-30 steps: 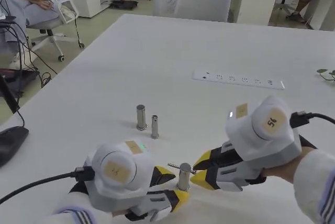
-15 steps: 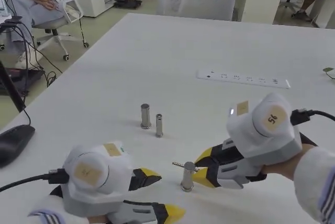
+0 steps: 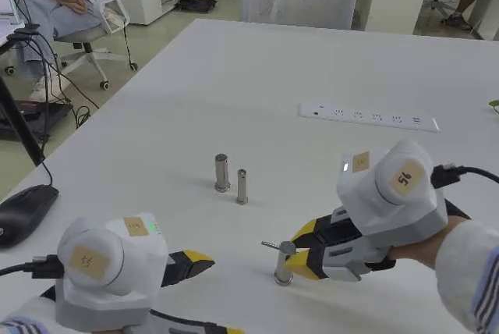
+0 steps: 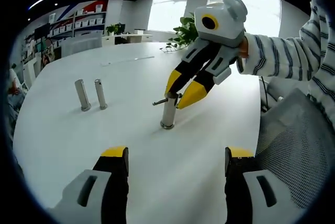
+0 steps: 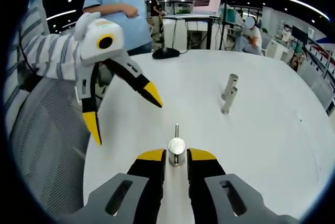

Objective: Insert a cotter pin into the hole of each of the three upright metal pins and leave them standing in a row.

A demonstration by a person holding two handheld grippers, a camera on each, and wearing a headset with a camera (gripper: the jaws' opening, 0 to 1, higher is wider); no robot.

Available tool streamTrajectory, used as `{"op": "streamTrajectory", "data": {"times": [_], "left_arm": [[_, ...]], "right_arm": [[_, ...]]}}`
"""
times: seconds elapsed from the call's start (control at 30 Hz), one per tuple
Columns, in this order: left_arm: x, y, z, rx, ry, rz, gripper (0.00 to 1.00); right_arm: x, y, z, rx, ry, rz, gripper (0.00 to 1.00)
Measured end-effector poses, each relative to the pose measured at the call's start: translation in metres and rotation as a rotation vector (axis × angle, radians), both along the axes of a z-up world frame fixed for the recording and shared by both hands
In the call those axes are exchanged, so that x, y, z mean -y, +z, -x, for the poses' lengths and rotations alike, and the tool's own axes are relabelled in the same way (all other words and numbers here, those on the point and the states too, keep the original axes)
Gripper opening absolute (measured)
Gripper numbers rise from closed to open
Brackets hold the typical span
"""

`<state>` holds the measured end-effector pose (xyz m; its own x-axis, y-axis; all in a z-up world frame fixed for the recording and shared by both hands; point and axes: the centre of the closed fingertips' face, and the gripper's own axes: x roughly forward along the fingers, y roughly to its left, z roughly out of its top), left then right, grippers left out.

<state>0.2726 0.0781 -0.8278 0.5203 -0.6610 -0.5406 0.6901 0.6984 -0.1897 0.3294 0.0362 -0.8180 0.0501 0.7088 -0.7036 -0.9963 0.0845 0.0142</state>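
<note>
While the right gripper [image 3: 300, 254] is pinching the cotter pin [image 3: 273, 246], the head view is showing its jaws closed on the cotter pin's near end. The shaft is sticking out past the tips, seemingly through the hole at the top of the near pin [image 3: 282, 268]. That pin is standing upright on the table [image 3: 312, 61], just under the tips. The grip looks chosen to keep the cotter pin level with the hole. The left gripper [image 3: 207, 296] is hanging off to the side, jaws spread and carrying nothing, probably to stay out of the way. Two far pins [image 3: 231, 179] are standing close together well ahead of both grippers, with a power strip [image 3: 369, 118] beyond them and a mouse [image 3: 27, 205] out to the left gripper's left. The round label [image 3: 405, 180] on the right gripper is reading "56"; the left gripper's sticker is unreadable.

Left gripper view: its own jaws are rising wide apart, with bare table between them. Straight ahead, the right gripper is meeting the near pin's top, and the cotter pin is jutting out the opposite side. The far pins are standing ahead and to the left.

Right gripper view: its jaws are nearly touching, flanking the near pin's head, with the cotter pin pointing straight forward. Judgement: one insertion is about seated, and the far pins look empty.
</note>
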Motion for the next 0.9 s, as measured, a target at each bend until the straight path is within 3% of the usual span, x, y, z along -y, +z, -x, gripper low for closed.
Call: {"op": "streamTrajectory", "data": {"times": [0.3, 0.9], "left_arm": [[-0.002, 0.003, 0.008, -0.004, -0.008, 0.01, 0.92], [-0.012, 0.002, 0.007, -0.005, 0.034, 0.004, 0.91]], "right_arm": [[-0.002, -0.005, 0.0, -0.001, 0.0, 0.001, 0.18], [-0.007, -0.01, 0.0, -0.003, -0.008, -0.017, 0.16]]}}
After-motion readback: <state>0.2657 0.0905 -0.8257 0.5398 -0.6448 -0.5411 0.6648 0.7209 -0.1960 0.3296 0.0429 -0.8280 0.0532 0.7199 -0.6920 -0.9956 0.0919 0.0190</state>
